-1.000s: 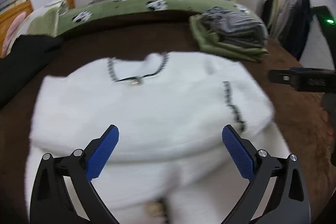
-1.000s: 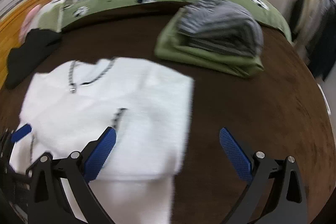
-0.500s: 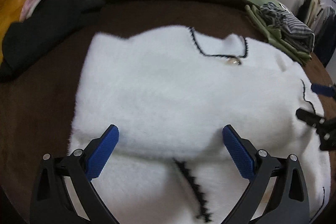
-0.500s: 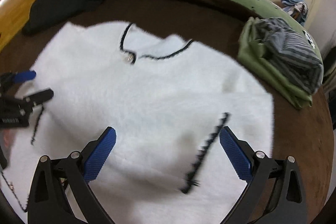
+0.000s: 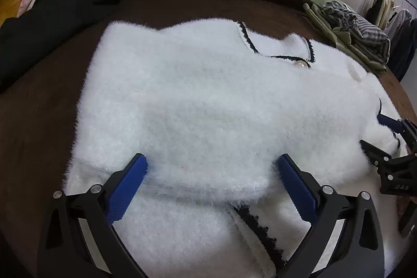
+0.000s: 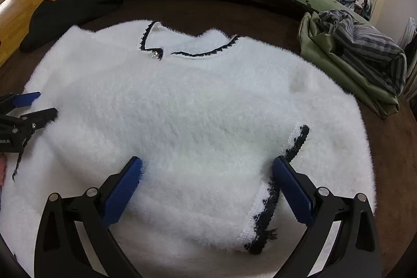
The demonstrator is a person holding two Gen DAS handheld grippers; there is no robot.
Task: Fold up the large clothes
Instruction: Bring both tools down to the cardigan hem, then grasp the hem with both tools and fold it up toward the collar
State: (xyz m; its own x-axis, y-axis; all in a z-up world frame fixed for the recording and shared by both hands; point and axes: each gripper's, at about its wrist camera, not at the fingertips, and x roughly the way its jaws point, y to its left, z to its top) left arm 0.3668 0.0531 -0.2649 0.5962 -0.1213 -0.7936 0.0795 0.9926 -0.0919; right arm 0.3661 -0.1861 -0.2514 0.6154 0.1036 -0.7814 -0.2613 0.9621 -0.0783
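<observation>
Left of white fluffy sweater (image 6: 198, 106): black garment (image 6: 67, 9). Centre, on brown blanket (image 6: 391, 147): sweater, black-trimmed, both sleeves folded across. Left gripper (image 5: 211, 181) at its left hem, jaws wide, empty; right gripper (image 6: 207, 180) likewise, marked "UAS" (image 5: 400, 187). Right of sweater: folded green and striped pile (image 6: 365, 54).

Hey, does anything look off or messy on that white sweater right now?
Mostly tidy. The white sweater lies flat, but a faint brownish spot marks its upper right side, possibly a stain. The black-trimmed cuff lies slanted across the front.
</observation>
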